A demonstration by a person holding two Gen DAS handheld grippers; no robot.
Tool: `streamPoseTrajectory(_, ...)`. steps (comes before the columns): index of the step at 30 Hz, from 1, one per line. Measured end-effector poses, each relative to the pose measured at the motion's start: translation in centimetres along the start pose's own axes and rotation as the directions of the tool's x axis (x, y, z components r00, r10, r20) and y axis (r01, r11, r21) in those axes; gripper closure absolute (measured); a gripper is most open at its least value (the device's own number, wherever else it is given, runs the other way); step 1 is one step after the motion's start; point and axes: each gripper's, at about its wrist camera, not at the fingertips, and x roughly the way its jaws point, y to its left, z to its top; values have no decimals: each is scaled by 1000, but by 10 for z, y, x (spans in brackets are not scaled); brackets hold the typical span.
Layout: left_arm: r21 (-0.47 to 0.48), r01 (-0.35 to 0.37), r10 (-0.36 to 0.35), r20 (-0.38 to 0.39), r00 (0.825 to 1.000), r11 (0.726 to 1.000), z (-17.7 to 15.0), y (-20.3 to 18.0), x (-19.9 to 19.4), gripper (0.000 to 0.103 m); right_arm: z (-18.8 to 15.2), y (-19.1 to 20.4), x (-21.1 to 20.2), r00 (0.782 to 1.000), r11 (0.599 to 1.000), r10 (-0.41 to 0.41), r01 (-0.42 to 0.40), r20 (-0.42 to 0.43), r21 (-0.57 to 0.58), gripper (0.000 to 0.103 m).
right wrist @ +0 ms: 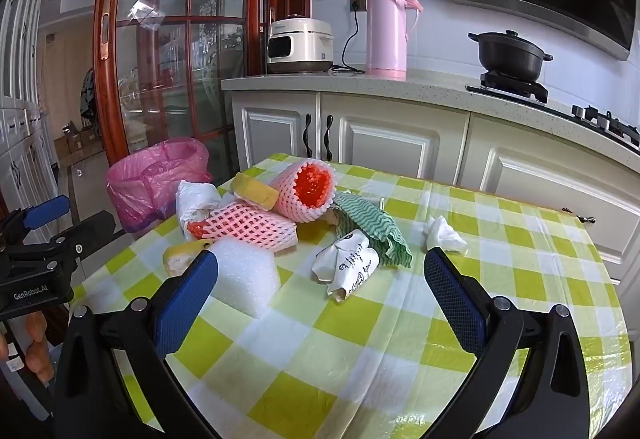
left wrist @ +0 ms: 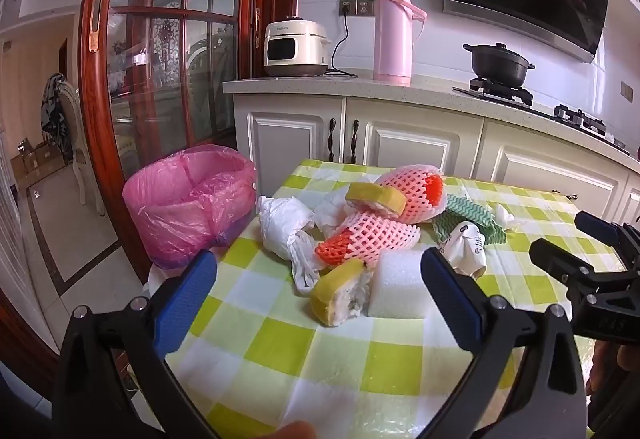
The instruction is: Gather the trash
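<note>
Two foam nets (left wrist: 380,235) (left wrist: 412,191), two peels (left wrist: 340,291) (left wrist: 374,197), one foam block (left wrist: 396,285); both grippers' (left wrist: 318,279) (right wrist: 320,279) fingers spread, empty.

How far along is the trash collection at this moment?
Nothing looks done: the pink-lined bin shows only its liner, though its bottom is hidden. Nothing is in hand; the left gripper and right gripper are both open and empty above the table. Left: the foam block, peel pieces, foam nets, crumpled paper, green cloth.

Pink thermos (left wrist: 392,31), rice cooker (left wrist: 295,48) and black pot (left wrist: 498,64) on countertop (left wrist: 400,89)
</note>
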Motion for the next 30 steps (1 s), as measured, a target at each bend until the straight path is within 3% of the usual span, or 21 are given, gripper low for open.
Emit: streamPoseTrajectory(30, 2, -2, 2, 0, 1000, 1000, 2, -2, 5, 4, 0, -1, 0, 1000, 1000, 0, 0, 0, 2, 6)
